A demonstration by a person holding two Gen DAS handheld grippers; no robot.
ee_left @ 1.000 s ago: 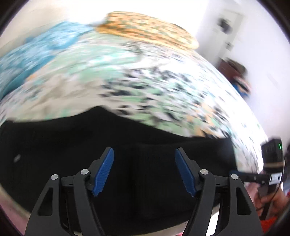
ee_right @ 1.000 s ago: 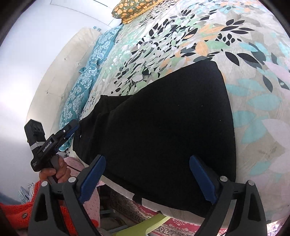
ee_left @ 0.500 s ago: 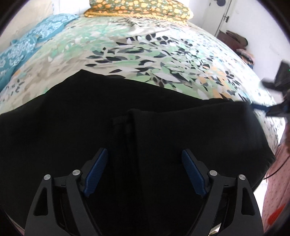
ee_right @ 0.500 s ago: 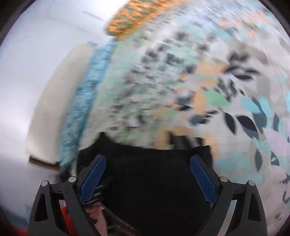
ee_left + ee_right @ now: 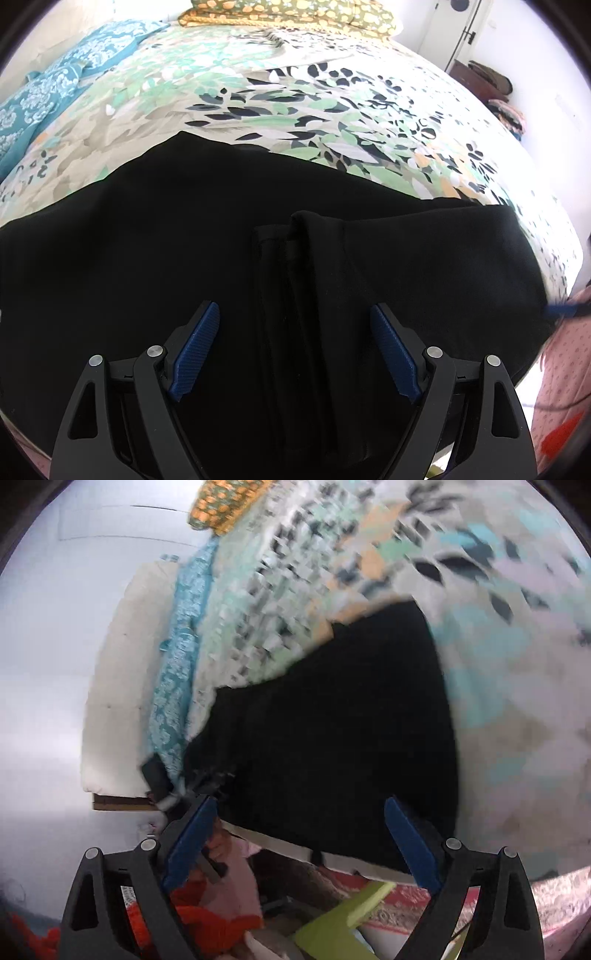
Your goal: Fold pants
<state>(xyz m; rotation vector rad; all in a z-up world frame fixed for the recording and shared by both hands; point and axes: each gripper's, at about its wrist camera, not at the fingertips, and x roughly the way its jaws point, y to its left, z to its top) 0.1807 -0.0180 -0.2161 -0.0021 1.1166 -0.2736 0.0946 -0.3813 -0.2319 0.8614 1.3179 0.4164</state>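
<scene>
across the leaf-print bed (image 5: 332, 122) lie the black pants (image 5: 166, 258), soft, limp, light cloth best pinched at a doubled edge or hem, left tongs (image 5: 295, 354) wide above them, right tongs (image 5: 303, 842) wide, closing, empty.

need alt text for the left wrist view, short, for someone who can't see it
Black pants lie spread on a bed with a leaf-print cover, a raised fold running up their middle. The open left tool hangs just above them, straddling that fold. Teal pillows and a yellow-patterned pillow sit at the far edges.
</scene>
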